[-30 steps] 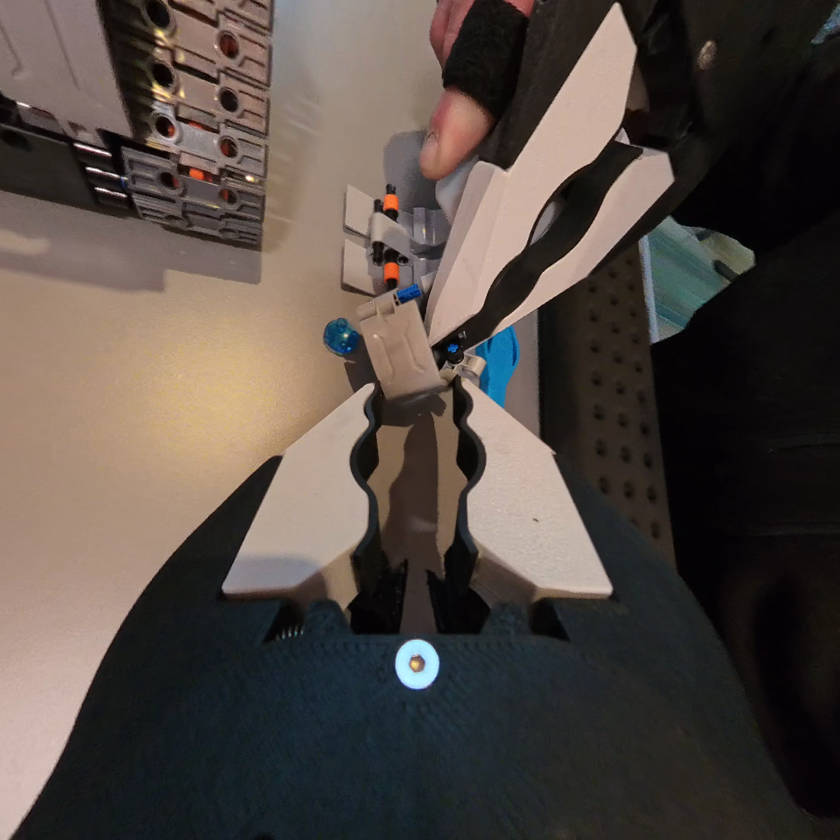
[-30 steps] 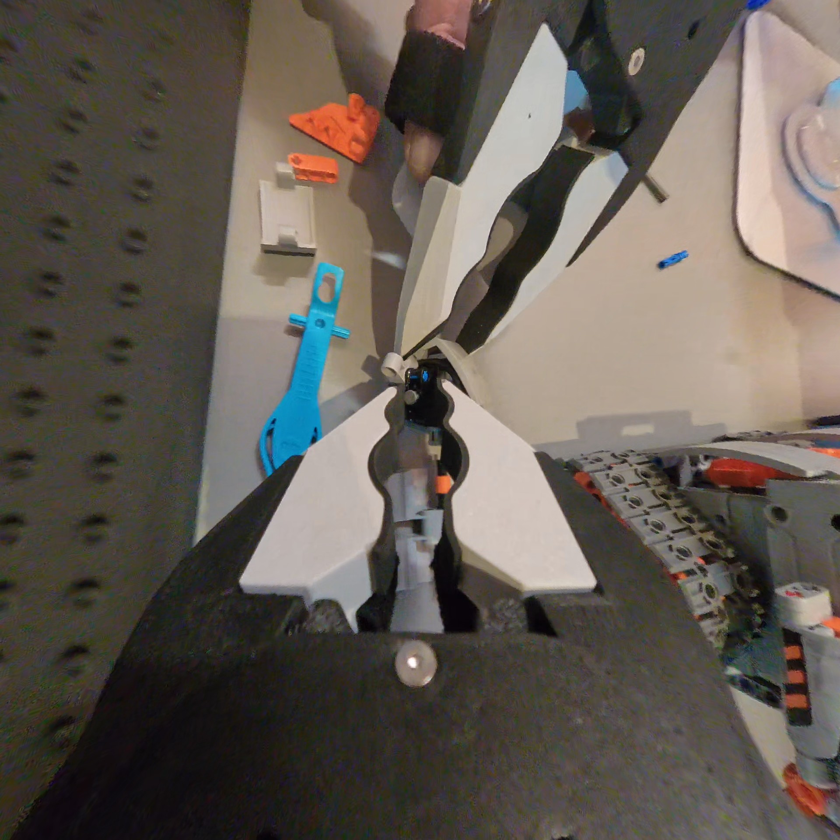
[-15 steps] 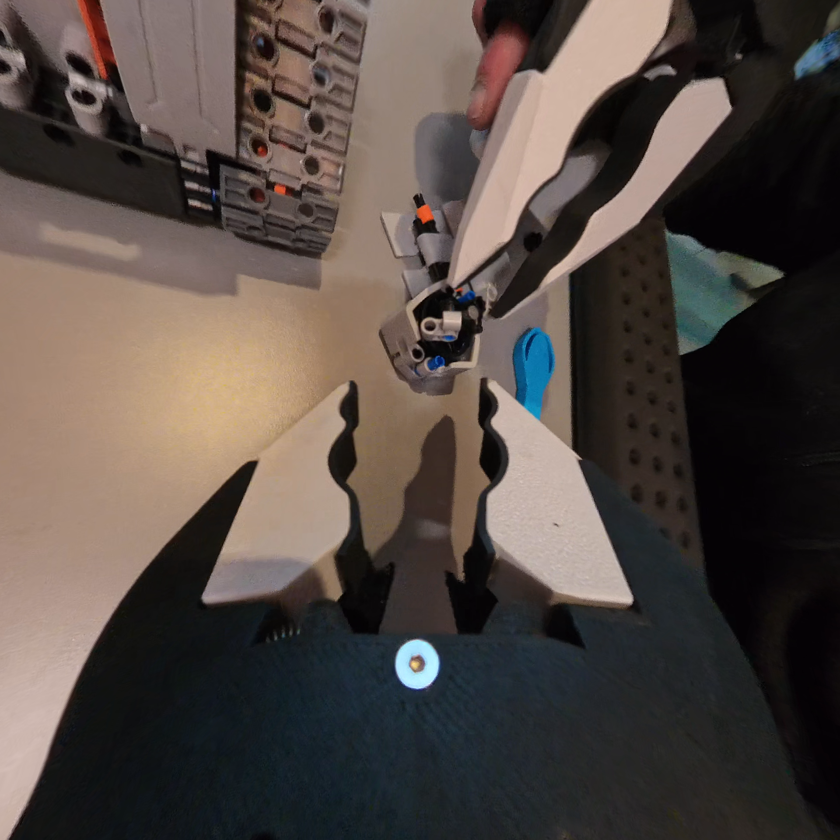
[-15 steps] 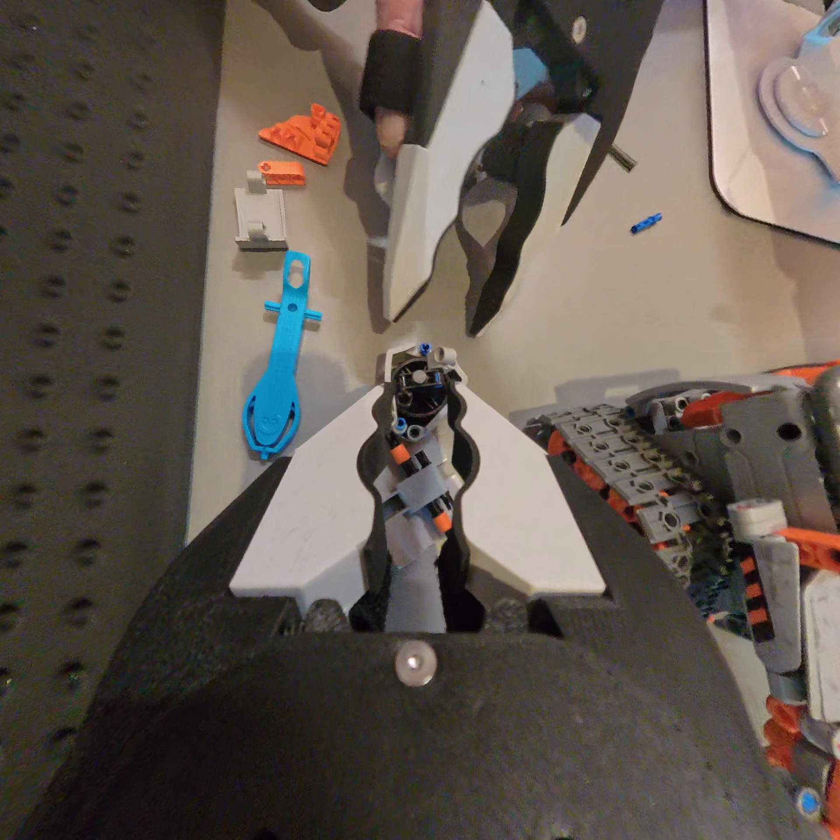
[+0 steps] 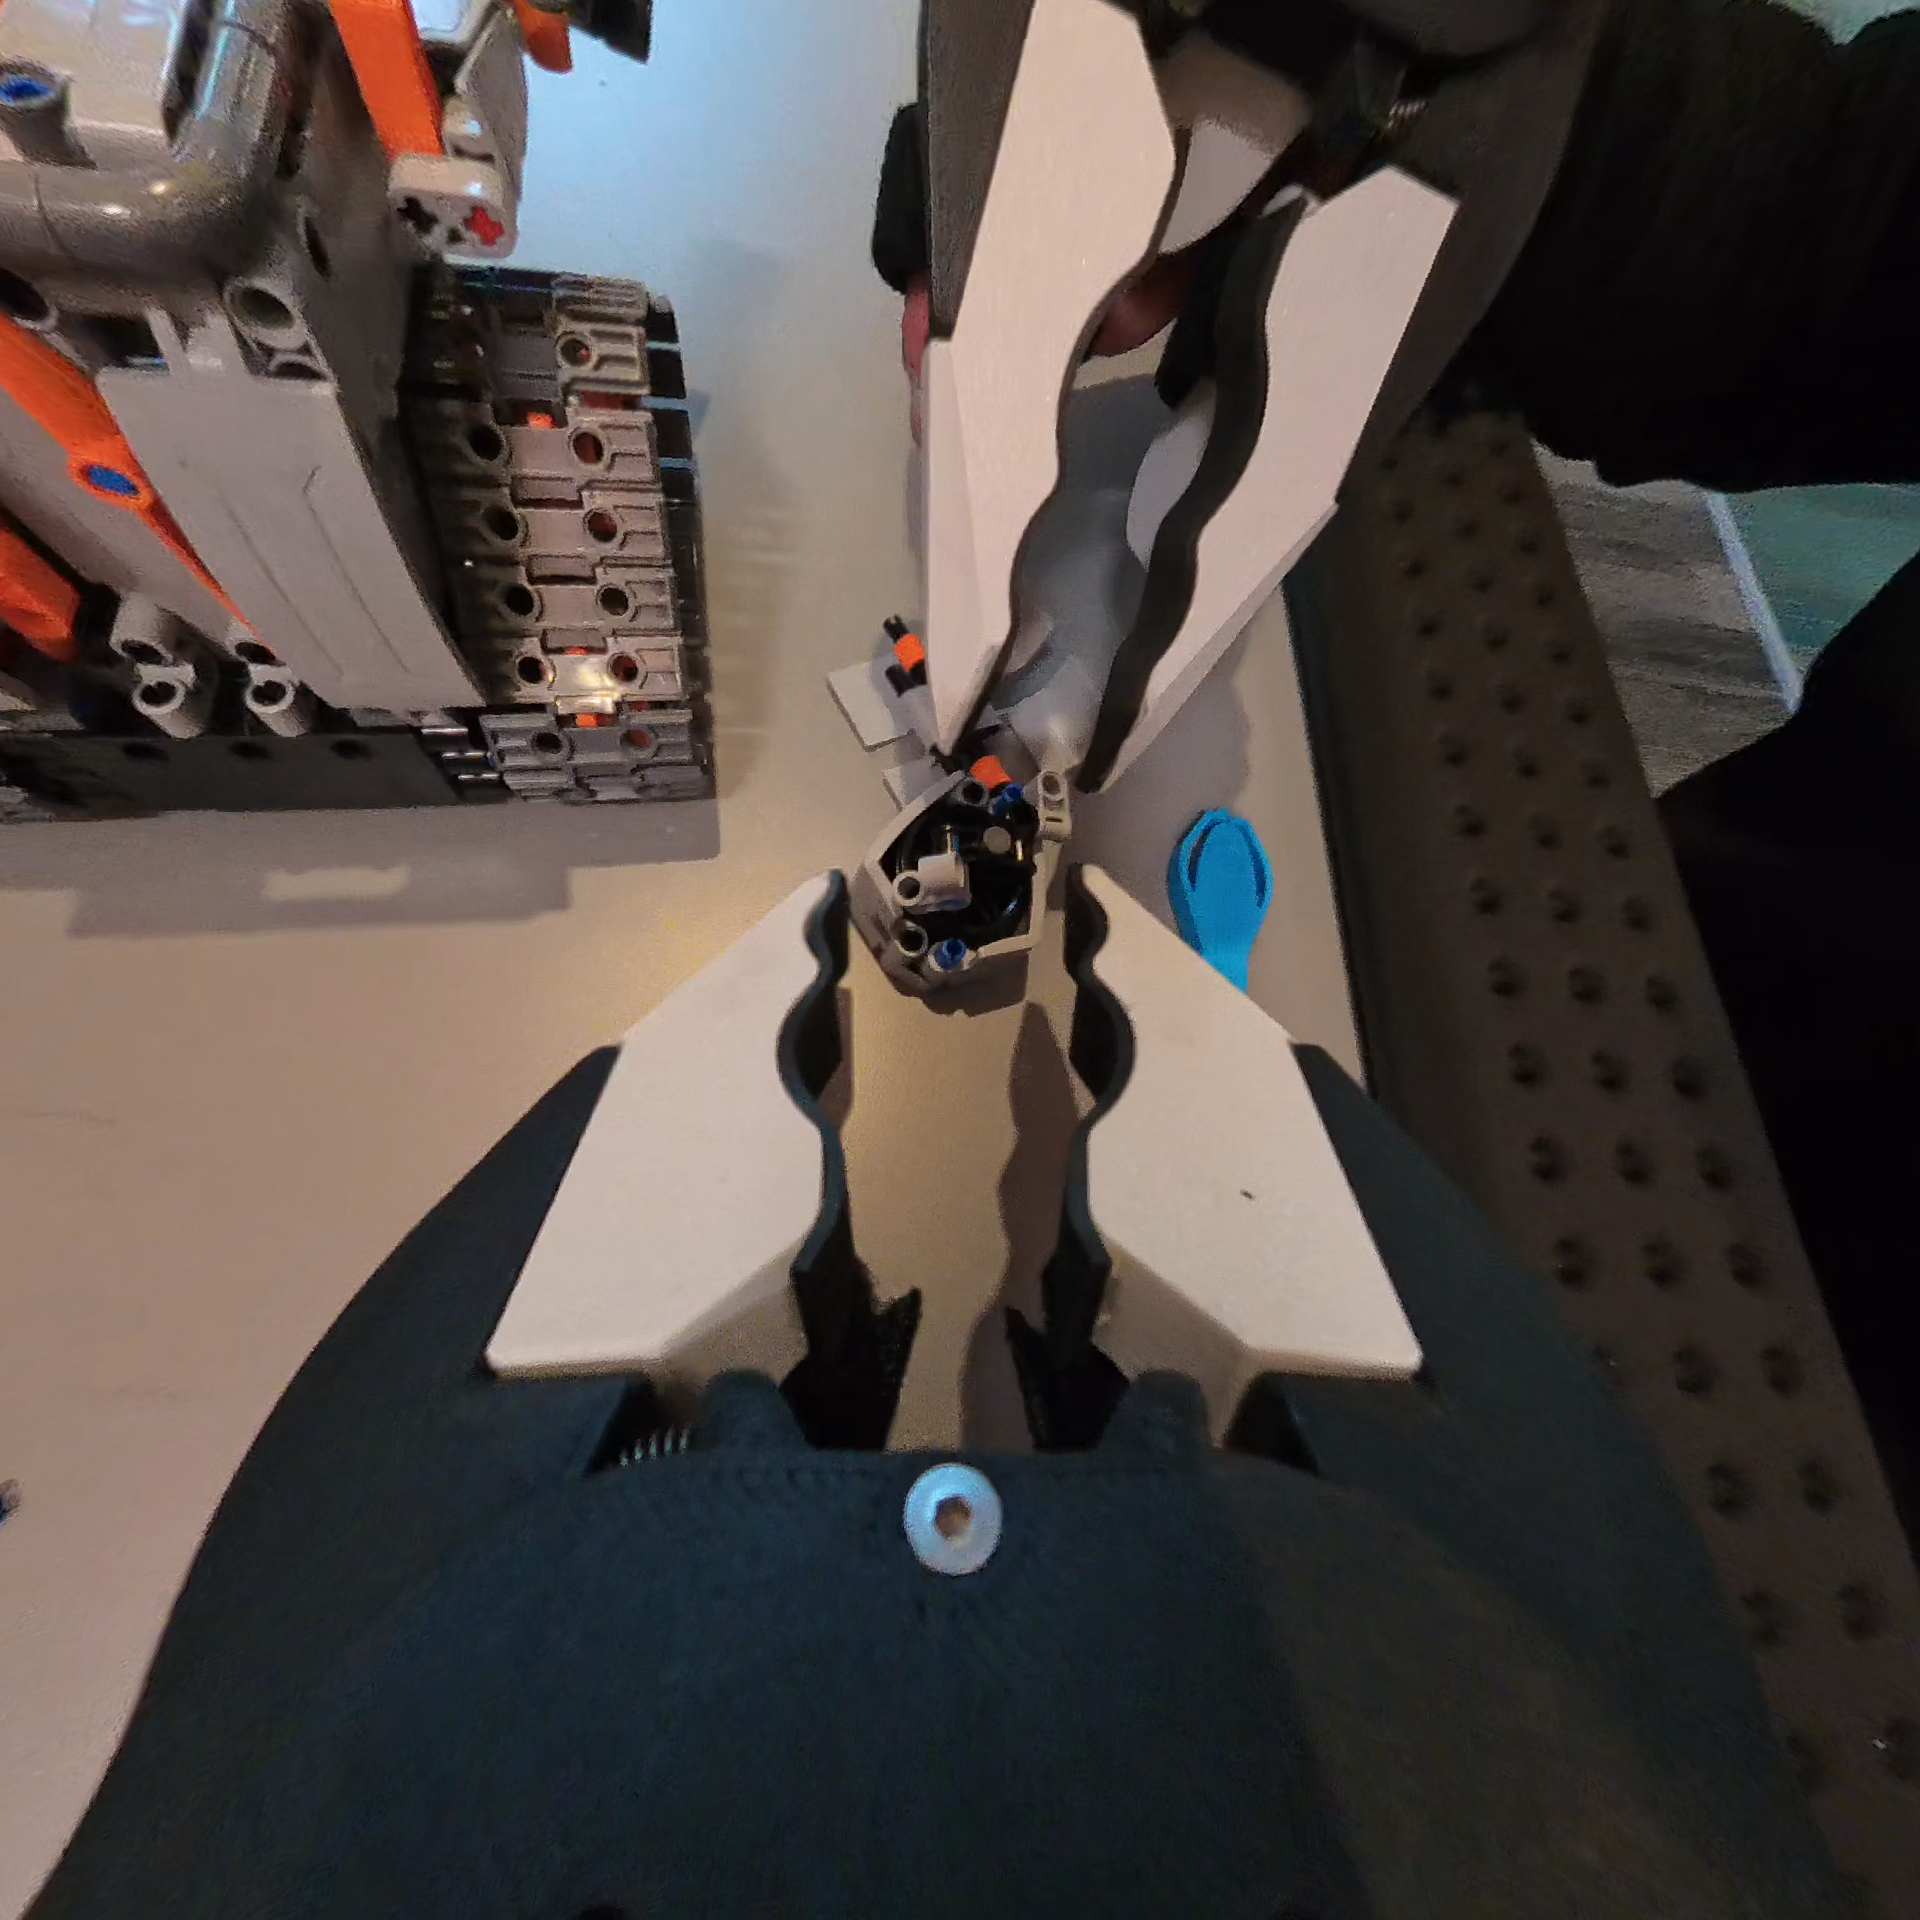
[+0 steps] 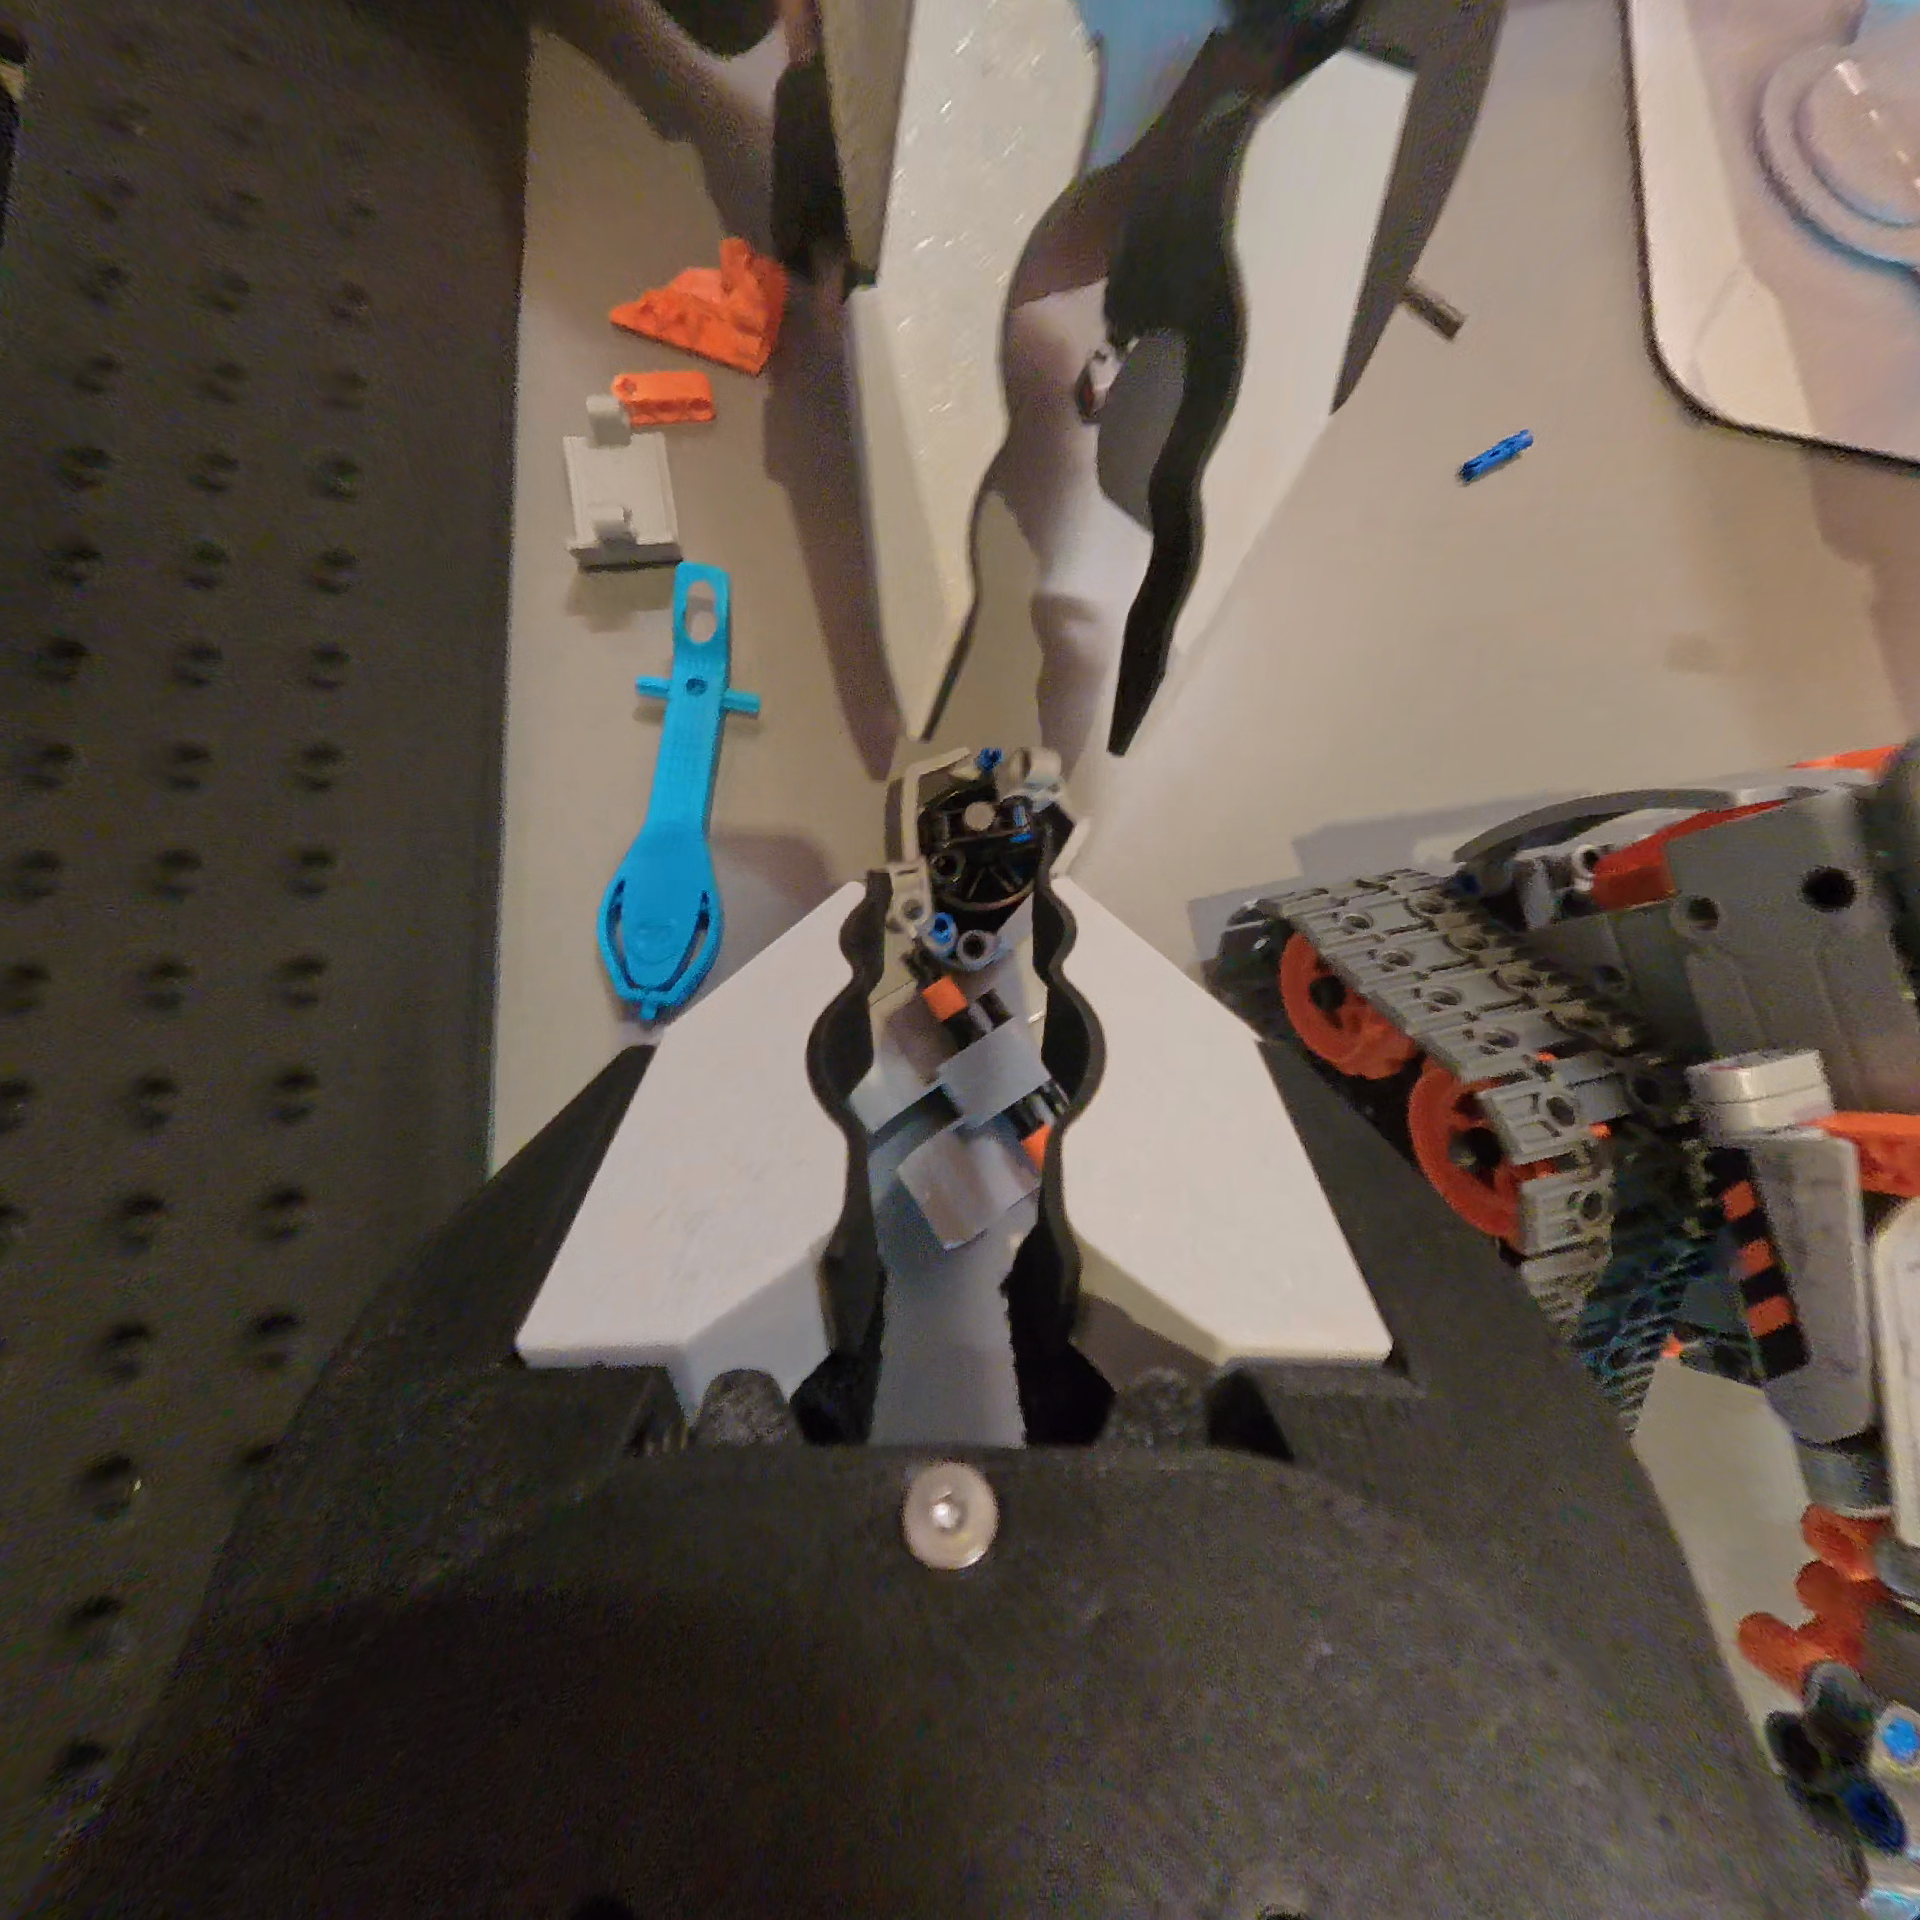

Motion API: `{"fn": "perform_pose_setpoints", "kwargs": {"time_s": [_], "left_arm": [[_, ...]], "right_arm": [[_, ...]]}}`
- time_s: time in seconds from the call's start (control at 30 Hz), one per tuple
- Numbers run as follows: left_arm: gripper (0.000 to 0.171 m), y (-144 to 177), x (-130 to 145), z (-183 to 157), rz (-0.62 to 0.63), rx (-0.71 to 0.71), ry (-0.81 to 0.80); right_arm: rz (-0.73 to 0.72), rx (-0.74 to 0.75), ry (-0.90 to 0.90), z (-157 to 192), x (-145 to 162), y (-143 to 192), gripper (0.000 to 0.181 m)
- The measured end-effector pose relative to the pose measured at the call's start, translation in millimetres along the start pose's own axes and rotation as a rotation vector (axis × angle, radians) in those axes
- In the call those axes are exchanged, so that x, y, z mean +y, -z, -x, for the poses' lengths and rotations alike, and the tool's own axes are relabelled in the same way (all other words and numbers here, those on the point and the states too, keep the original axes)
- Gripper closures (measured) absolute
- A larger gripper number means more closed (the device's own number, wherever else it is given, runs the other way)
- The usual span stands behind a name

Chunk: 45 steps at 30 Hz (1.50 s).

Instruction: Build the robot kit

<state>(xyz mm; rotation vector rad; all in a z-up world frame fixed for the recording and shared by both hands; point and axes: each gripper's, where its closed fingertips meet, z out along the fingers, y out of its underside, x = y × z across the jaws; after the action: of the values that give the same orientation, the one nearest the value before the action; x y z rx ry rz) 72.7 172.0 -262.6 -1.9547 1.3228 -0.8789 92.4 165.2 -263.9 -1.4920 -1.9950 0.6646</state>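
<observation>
The right tool (image 6: 951, 904) grips a small grey brick assembly (image 6: 961, 997) above the table (image 6: 1351, 665); the left tool (image 5: 951, 904) gapes empty just before it, beside the tracked model (image 5: 343, 499).

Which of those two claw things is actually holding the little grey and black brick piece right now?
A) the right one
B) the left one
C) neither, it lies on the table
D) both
A: the right gripper has its fingers closed on the small brick assembly, while the left gripper is open, clear of it.
</observation>
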Motion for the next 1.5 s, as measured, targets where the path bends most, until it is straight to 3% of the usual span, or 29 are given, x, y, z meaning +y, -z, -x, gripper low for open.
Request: {"fn": "perform_pose_setpoints", "kwargs": {"time_s": [0.1,0.3,0.6,1.1,1.33,1.5], "left_arm": [[0.142,-3,1,-1,0.002,0.01,-0.006],[0.158,-10,5,4,0.005,0.014,0.05],[0.159,3,16,-5,0.042,0.155,0.275],[0.159,12,17,-1,-0.135,0.255,0.644],[0.157,16,16,-9,-0.155,0.262,0.627],[0.151,28,3,-15,-0.216,0.211,0.468]], "right_arm": [[0.022,0.005,0.025,3,6,1,0.155],[0.033,0.004,0.061,6,7,-5,0.175],[-0.003,-0.1,0.026,15,-3,-13,0.178],[0.035,-0.112,0.071,13,-7,-19,0.178],[0.026,-0.099,0.08,12,-8,-15,0.176],[0.003,-0.072,0.065,10,-14,-10,0.166]]}}
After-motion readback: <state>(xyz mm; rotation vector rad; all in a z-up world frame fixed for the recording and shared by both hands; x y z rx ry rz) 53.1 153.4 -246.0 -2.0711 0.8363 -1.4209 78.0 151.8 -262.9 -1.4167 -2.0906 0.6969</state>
